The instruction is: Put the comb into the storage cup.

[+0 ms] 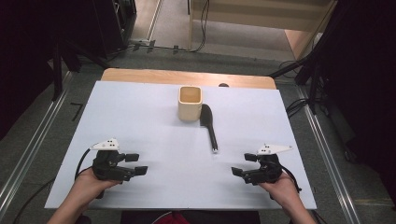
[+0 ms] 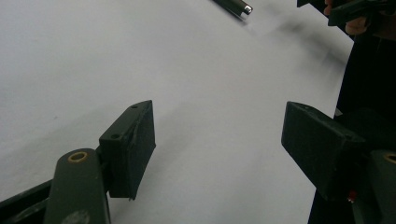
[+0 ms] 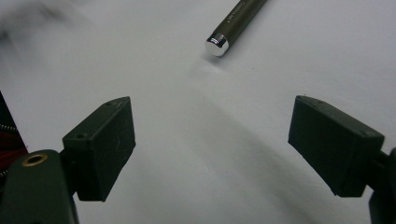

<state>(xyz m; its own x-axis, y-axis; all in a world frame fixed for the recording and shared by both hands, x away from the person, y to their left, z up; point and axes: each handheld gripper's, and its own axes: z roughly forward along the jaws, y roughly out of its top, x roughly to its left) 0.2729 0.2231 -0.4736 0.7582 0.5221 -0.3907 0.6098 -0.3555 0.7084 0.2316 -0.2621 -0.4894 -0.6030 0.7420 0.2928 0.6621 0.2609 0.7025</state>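
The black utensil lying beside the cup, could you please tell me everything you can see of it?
The black utensil looks like a spatula or spoon: a broad dark head at the far end and a slim dark handle ending in a shiny metal cap. It lies flat on the white table, its head right beside the beige cup, its handle running toward the person. Neither gripper touches it.

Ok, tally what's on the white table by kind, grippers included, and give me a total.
Cream square cup: 1
Black spoon: 1
Grippers, both open and holding nothing: 2, the left gripper and the right gripper
Total: 4
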